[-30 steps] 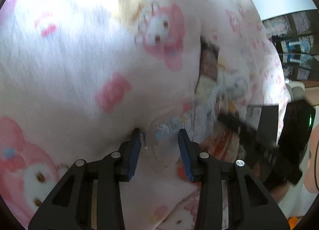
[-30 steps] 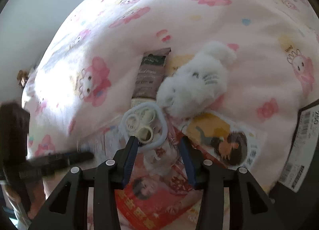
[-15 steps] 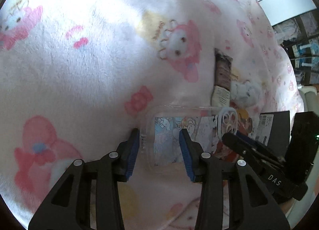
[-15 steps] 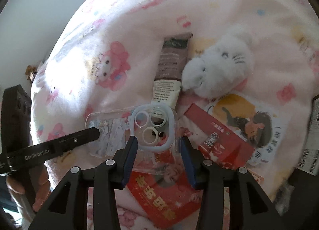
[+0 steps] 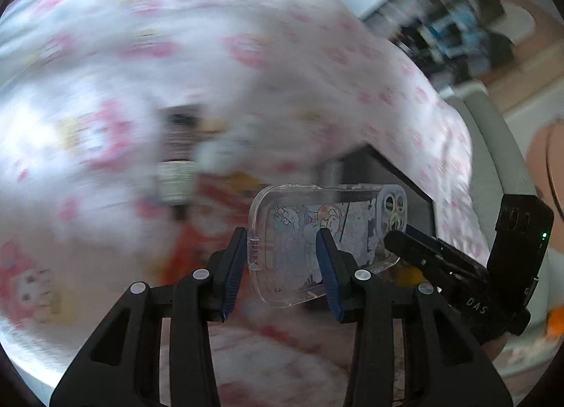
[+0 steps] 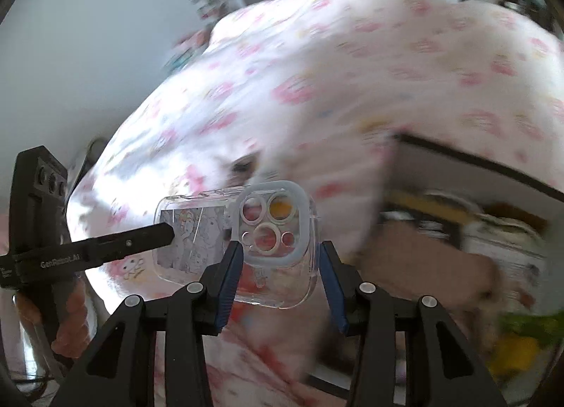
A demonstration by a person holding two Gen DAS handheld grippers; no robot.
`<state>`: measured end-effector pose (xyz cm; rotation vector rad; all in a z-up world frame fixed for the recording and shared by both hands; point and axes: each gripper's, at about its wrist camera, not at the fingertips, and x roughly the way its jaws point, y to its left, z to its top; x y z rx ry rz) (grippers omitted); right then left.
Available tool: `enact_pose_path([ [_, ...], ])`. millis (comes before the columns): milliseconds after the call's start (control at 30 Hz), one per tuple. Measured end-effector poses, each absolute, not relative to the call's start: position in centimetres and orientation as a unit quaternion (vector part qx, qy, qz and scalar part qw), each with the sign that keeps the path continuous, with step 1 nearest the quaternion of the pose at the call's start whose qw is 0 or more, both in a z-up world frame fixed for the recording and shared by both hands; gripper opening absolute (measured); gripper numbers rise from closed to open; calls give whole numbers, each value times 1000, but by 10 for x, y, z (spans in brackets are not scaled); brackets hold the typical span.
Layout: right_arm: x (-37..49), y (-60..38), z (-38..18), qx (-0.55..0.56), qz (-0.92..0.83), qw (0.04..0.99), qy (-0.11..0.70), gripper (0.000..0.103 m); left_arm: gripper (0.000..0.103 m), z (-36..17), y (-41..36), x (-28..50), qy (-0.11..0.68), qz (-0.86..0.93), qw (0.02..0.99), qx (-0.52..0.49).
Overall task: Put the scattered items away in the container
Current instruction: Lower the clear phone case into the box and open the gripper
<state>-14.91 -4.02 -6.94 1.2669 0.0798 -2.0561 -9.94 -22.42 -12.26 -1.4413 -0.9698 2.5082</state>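
Note:
A clear phone case [image 5: 317, 241] with a cartoon print is held in the air between both grippers. My left gripper [image 5: 282, 259] is shut on its plain end. My right gripper [image 6: 278, 266] is shut on the camera-cutout end [image 6: 275, 227]. Each gripper shows in the other's view, the right one [image 5: 440, 259] and the left one [image 6: 105, 248]. A black box [image 6: 476, 163], the container, lies on the bed to the right with several items inside; it also shows in the left wrist view [image 5: 380, 170]. Both views are motion-blurred.
A pink cartoon-print blanket [image 5: 176, 54] covers the bed. On it lie a white plush toy [image 5: 225, 153], a dark tube [image 5: 176, 153] and red printed packets [image 5: 211, 216]. Shelves [image 5: 458, 29] stand behind the bed.
Both grippers have lifted the phone case off the blanket and swung it right toward the black box. The plush, tube and packets stay behind on the bed.

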Motion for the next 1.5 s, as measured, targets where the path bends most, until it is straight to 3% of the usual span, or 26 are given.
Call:
enact_pose_path([
  [267,-206,74,-41,458,-842,284,22,41,39,-104,-106,-188,-256,825,113,-491],
  [500,-262,101,-102,514,-818,259,16,41,44,-141,-61,-242,-215,799,84,-555],
  [900,-279,103,-149,572,-781,251,10,42,50,-160,-14,-270,-39,806,11,-591],
  [1067,-286,121,-148,574,-779,250,-42,42,50,-153,-19,-260,-78,815,7,-575],
  [1267,-290,133,-141,559,-793,234,-64,42,38,-159,-2,-247,-113,810,63,-572],
  [1300,-291,131,-146,568,-787,233,-62,42,32,-166,1,-246,-122,801,73,-581],
  [1433,-295,116,-161,594,-764,246,-61,42,18,-188,3,-244,-127,783,60,-606],
  [1500,-296,109,-165,603,-753,254,-69,42,17,-189,1,-244,-130,784,52,-605],
])
